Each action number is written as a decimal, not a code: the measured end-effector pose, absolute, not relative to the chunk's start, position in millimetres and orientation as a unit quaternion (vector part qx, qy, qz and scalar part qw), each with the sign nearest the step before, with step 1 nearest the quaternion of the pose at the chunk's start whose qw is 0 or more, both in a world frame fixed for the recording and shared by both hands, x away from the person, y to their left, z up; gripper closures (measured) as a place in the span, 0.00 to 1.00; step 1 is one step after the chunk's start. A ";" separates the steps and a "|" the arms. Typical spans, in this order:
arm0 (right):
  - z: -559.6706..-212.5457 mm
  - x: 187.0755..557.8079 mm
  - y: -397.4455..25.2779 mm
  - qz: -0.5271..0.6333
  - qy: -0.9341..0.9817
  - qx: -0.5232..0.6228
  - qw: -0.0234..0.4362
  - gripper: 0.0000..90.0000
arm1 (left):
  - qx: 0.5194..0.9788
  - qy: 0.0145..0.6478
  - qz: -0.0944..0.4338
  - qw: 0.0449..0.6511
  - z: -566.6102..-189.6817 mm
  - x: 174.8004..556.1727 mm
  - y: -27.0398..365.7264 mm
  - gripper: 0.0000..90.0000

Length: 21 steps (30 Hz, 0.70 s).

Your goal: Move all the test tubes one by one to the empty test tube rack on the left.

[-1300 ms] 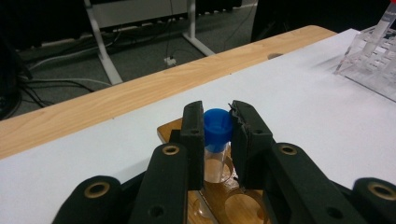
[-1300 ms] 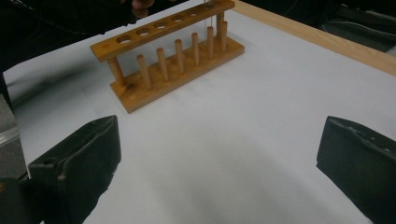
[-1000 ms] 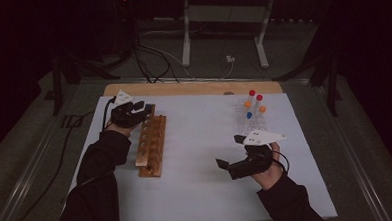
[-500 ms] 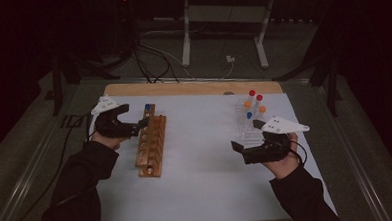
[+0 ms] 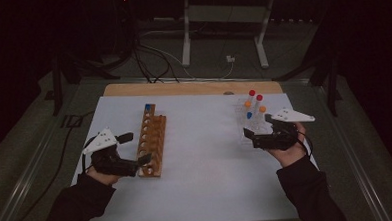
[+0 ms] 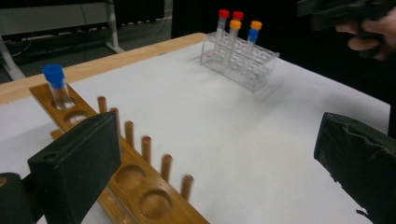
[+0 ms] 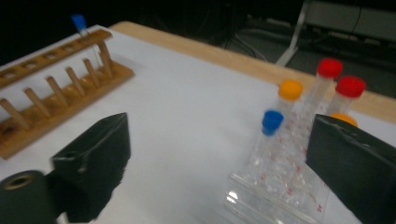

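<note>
A wooden tube rack (image 5: 152, 140) lies left of centre on the white mat, with one blue-capped tube (image 5: 147, 107) standing in its far end. My left gripper (image 5: 135, 148) is open beside the rack's near end, jaws wide apart with nothing between them. At the right, a clear plastic rack (image 5: 252, 125) holds several tubes with red, orange and blue caps. My right gripper (image 5: 257, 129) is open just in front of it. In the right gripper view the blue-capped tube (image 7: 271, 121) stands between the jaws, farther off. The left gripper view looks over the wooden rack (image 6: 140, 186).
A white mat (image 5: 207, 190) covers the wooden table (image 5: 183, 87), with free room between the two racks. Cables and a metal stand leg (image 5: 185, 31) lie on the dark floor beyond the far edge. The other hand and its gripper (image 6: 345, 14) appear in the left gripper view.
My left gripper has drawn back from the wooden rack's far end to its near end. The right gripper has moved away from the person and to the right, up to the clear rack.
</note>
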State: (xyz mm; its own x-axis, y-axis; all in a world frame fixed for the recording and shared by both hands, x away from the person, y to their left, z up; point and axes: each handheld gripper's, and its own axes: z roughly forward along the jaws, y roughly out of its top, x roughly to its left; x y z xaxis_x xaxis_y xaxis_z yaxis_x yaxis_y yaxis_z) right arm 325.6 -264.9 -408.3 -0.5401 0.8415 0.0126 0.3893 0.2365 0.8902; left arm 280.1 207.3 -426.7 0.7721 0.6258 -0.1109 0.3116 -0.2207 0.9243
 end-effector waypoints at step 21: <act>-457.0 377.5 -274.7 0.393 0.765 0.462 0.216 0.58 | 0.784 0.278 0.126 0.540 -445.1 248.3 194.8 0.02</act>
State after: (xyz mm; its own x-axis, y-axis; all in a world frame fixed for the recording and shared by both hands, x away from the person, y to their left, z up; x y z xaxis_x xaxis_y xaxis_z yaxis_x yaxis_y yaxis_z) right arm 377.5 -274.7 -457.0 -0.4785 0.8775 0.0324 0.5373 0.2635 0.8012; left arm 248.3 194.8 -445.1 0.8135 0.5725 -0.1023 0.2997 -0.2621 0.9173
